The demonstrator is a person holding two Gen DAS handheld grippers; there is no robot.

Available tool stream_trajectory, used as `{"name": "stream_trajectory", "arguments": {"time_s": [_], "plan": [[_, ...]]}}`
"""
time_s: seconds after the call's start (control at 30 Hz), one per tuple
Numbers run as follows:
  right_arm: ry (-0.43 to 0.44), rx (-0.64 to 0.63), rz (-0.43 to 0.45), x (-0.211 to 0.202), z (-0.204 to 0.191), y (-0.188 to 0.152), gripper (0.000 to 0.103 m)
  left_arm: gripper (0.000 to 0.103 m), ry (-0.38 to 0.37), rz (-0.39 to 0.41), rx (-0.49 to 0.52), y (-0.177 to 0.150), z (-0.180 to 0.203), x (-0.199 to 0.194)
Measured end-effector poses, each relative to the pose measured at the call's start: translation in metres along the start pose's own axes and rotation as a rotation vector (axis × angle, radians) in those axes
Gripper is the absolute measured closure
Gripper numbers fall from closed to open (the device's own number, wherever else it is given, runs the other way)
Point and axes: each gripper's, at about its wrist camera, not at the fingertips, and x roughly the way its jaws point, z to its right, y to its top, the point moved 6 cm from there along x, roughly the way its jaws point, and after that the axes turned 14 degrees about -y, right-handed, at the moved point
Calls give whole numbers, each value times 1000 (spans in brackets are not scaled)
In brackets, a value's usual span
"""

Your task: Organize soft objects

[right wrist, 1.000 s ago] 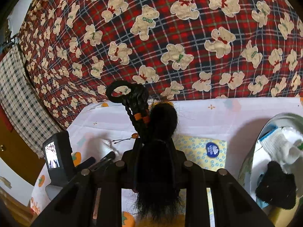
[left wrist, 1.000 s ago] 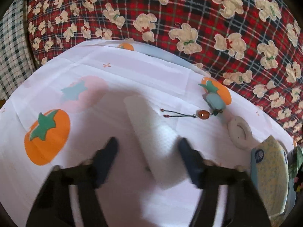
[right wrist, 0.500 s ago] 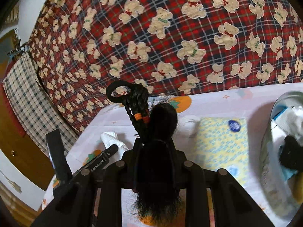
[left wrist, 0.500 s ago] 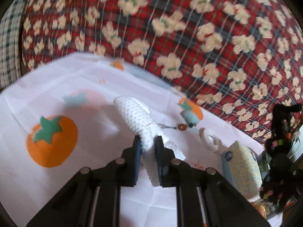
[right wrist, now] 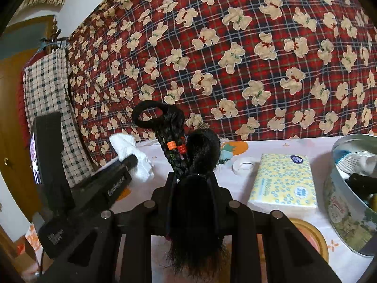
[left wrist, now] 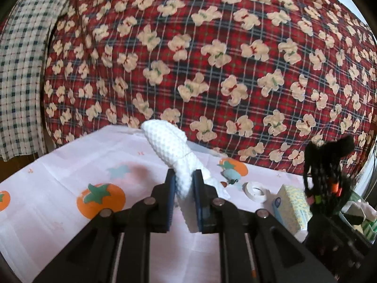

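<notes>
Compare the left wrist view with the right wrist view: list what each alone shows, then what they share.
Left wrist only: the left tool shut on the white knitted sock, seen from behind its own fingers.

Right wrist only: the right tool shut on the black braided hairpiece with orange beads, and the inside of the round metal tin holding soft items.

Both: the sock, the hairpiece, the yellow patterned tissue pack, the white tape ring, the persimmon-print tablecloth and the red plaid bear-print blanket.
</notes>
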Motion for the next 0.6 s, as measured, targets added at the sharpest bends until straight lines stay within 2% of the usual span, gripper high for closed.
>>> {"name": "stream_trajectory", "arguments": {"time_s": [0.1,0.6], "plan": [[-6,-51,19,-8,-4,-5,76,90,-7,27,8,1,3,-7],[-23,-57,65,-35,16,-9,75,90,-12,122,-7,-5,13,-49]]}}
